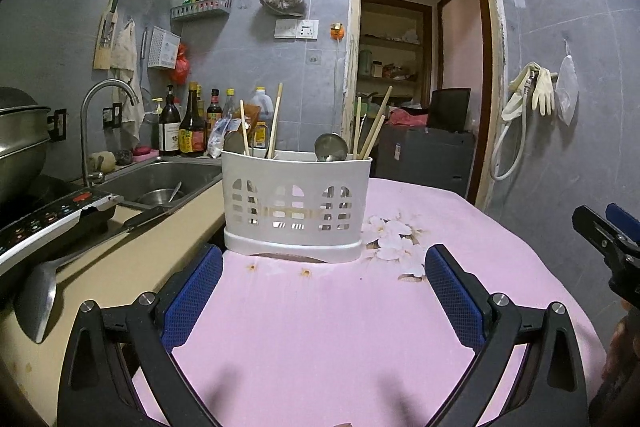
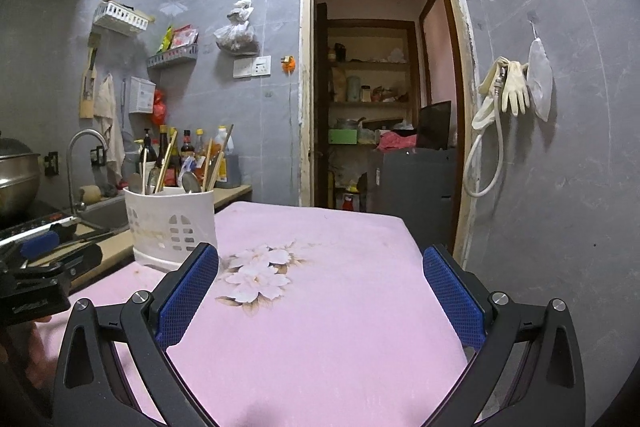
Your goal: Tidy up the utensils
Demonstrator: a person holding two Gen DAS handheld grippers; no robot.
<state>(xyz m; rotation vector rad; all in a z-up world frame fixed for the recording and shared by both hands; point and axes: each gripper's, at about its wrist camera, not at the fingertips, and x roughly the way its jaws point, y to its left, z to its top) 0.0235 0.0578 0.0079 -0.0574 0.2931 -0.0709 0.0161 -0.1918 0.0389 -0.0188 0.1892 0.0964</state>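
On the pink floral tablecloth (image 1: 320,327), white utensil caddy (image 1: 296,207) stands upright near the counter-side edge, holding chopsticks (image 1: 372,131) and spoons (image 1: 330,147). Left gripper (image 1: 324,291) hovers just in front of it, jaws spread wide, nothing between them. Right gripper (image 2: 320,291) sits further right over bare cloth, jaws also spread, empty. Ladle (image 1: 38,299) lies on the counter beside the sink (image 1: 160,183). Which caddy compartment holds what: hard to tell.
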